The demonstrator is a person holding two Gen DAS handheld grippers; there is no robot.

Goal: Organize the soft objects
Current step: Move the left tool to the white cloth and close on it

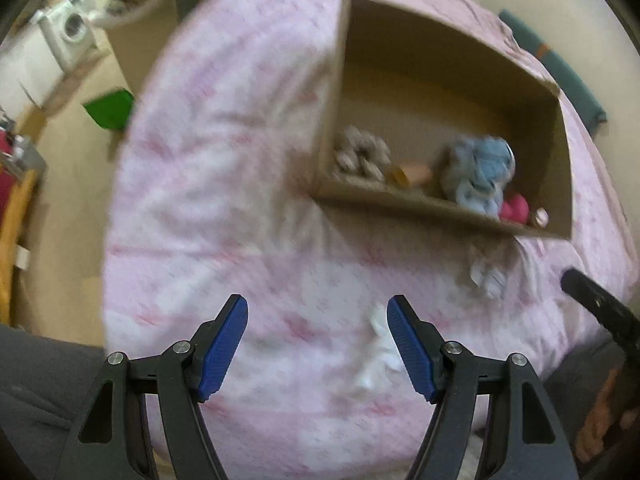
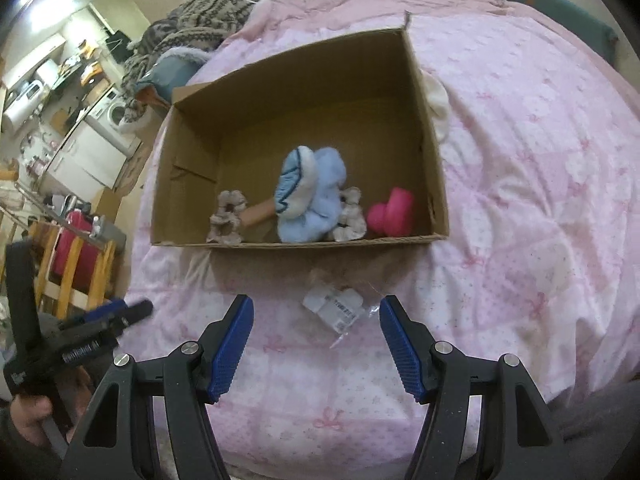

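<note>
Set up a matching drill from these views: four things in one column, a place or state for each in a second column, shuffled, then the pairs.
Things:
1. blue plush toy
2. pink soft object
3. clear plastic packet
4. right gripper

Places or states:
A. lying on the pink bedspread, outside the cardboard box
B. in the box's near right corner
C. open, holding nothing
D. in the box, between two beige scrunchies

Pairs: 1-D, 2-B, 3-A, 4-C
</note>
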